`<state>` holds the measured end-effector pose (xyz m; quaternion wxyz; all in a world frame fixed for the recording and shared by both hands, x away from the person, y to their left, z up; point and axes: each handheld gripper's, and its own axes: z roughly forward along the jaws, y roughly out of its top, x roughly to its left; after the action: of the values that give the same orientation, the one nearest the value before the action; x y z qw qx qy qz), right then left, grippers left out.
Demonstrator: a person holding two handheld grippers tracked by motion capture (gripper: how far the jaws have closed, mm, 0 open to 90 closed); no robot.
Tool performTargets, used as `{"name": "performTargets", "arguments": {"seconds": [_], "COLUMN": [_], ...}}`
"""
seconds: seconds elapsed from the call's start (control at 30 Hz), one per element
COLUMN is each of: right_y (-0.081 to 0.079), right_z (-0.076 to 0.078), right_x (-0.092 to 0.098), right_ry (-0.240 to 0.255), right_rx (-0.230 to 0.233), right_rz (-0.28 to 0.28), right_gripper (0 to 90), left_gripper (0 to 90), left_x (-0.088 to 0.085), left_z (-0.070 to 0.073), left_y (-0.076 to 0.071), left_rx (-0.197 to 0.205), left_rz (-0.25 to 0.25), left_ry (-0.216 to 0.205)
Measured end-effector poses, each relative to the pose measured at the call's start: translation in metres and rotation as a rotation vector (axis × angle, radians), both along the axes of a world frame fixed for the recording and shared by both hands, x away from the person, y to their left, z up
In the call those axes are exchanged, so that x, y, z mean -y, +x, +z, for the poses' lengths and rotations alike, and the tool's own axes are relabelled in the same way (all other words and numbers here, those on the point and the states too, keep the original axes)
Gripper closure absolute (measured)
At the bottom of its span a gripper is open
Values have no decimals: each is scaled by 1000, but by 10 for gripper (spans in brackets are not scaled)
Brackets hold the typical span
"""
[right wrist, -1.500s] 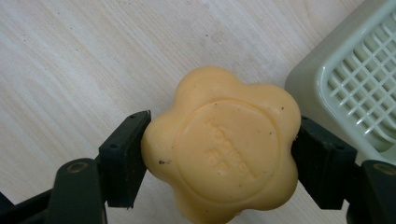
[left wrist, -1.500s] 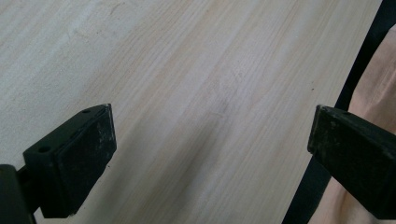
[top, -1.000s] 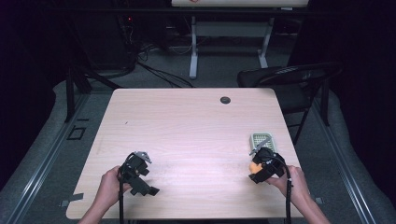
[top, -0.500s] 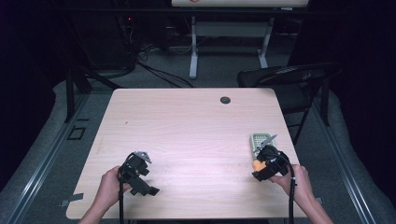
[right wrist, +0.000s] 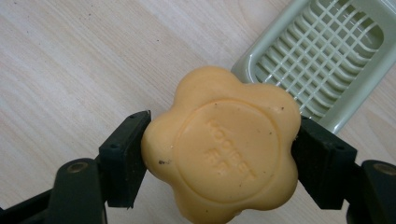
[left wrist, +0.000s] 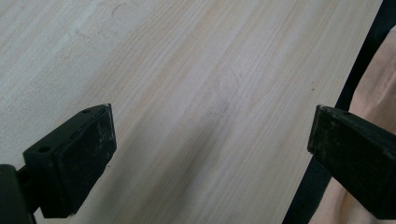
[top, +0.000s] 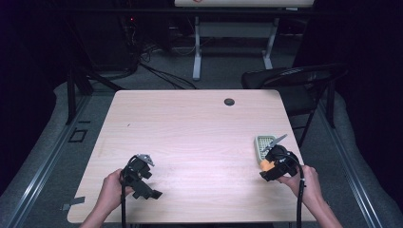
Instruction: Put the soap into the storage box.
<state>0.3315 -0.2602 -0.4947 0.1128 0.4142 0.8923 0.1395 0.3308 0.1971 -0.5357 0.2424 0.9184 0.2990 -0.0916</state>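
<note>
While right gripper [right wrist: 219, 154] is clenching orange soap [right wrist: 222, 149], you are edging it slightly off green dish [right wrist: 322, 60]; transfer looking underway. Left gripper [left wrist: 210, 154] is idling, jaws released.

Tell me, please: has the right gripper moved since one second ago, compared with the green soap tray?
No. The right gripper, shut on the orange soap, sits at the same near edge of the green soap tray as before.

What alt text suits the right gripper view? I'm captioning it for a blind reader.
A flower-shaped orange soap bar is clamped between the two black jaws of the right claw, above a pale wooden table. A light green slotted soap dish lies just beyond it, at upper right.
</note>
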Motion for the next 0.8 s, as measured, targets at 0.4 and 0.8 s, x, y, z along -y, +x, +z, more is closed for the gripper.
{"name": "performTargets", "arguments": {"seconds": [0.4,0.8], "right_y": [3,9], "right_z": [4,8], "right_x": [4,8], "right_ry": [-1,8], "right_rx": [8,30], "right_rz": [-9,-29], "right_gripper": [268,268], "left_gripper": [13,14], "left_x": [0,1], "left_z": [0,-1], "left_y": [0,0], "left_rx": [1,-4], "left_rz": [-1,1], "left_ry": [2,0]}}
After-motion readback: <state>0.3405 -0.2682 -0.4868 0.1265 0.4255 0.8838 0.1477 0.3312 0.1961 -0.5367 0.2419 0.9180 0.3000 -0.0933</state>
